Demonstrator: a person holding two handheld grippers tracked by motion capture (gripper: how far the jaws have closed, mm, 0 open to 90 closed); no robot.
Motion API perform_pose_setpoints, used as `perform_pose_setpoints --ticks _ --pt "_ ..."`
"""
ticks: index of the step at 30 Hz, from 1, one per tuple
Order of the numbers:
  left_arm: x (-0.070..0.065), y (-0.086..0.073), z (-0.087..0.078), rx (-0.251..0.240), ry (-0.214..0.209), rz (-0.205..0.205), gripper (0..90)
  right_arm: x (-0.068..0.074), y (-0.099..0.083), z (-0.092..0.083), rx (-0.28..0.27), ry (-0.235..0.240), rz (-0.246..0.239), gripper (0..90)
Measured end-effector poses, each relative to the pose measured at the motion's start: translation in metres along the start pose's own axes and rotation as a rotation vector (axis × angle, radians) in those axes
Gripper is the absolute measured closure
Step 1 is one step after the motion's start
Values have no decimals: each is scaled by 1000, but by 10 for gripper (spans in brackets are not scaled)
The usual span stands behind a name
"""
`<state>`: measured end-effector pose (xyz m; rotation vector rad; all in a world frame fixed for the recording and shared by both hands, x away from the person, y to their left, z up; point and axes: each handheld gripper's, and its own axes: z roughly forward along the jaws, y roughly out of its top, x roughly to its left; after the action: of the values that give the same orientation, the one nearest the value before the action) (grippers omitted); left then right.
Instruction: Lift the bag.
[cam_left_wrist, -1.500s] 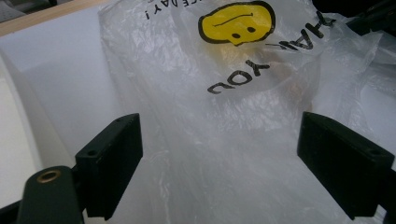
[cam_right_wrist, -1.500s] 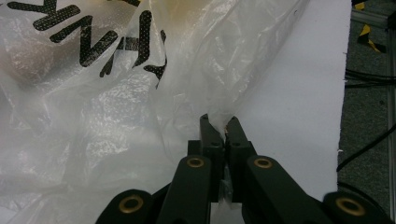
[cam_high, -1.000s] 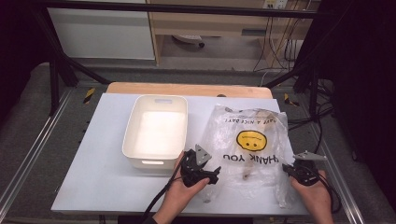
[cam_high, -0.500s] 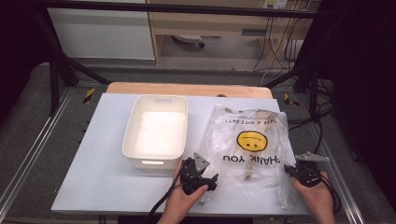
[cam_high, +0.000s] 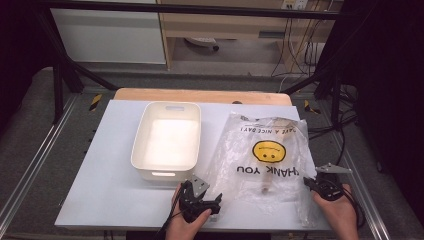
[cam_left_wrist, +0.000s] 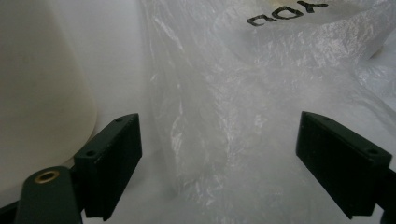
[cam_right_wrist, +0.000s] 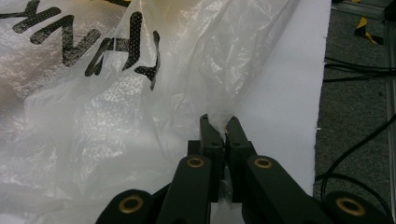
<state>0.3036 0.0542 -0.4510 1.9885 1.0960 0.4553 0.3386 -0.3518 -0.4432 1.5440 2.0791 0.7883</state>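
High view: the bag (cam_high: 267, 155) lies flat on the worktop (cam_high: 100, 195), just right of the bin (cam_high: 167, 141). Left gripper view: left gripper (cam_left_wrist: 219, 158) released, jaws wide — the bag's edge between them. Right gripper view: right gripper (cam_right_wrist: 219, 127) clenched on the bag's corner.

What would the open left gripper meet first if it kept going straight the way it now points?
Probably the clear plastic bag: its crinkled edge lies between the left gripper jaws, while the white bin stays off to one side.

Thin clear plastic bag with yellow smiley (cam_high: 265, 155): crinkled, glossy. White plastic tub (cam_high: 167, 142): smooth, satin. White tabletop (cam_high: 100, 185): matt. Black gripper jaws: matt plastic.
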Motion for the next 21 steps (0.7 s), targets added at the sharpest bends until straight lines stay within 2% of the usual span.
perform_pose_setpoints --ticks 1,5,7,11,15,20,21 --pt "2 -1 0 11 3 9 142 0 0 0 -1 1 0 900" --pt "6 -3 11 67 1 -1 148 1 0 -1 1 3 -4 900" --pt "6 -3 13 66 -3 1 117 1 0 -1 -1 4 -8 900" --pt "3 1 16 76 -2 11 125 4 1 -2 -5 15 -6 900" --pt "0 3 19 67 -18 26 222 7 1 -2 -6 30 -16 900" --pt "-6 5 20 62 -4 82 435 10 1 -2 -4 43 -21 900" --pt "-7 5 20 62 -4 92 455 10 2 -2 -5 43 -22 900"
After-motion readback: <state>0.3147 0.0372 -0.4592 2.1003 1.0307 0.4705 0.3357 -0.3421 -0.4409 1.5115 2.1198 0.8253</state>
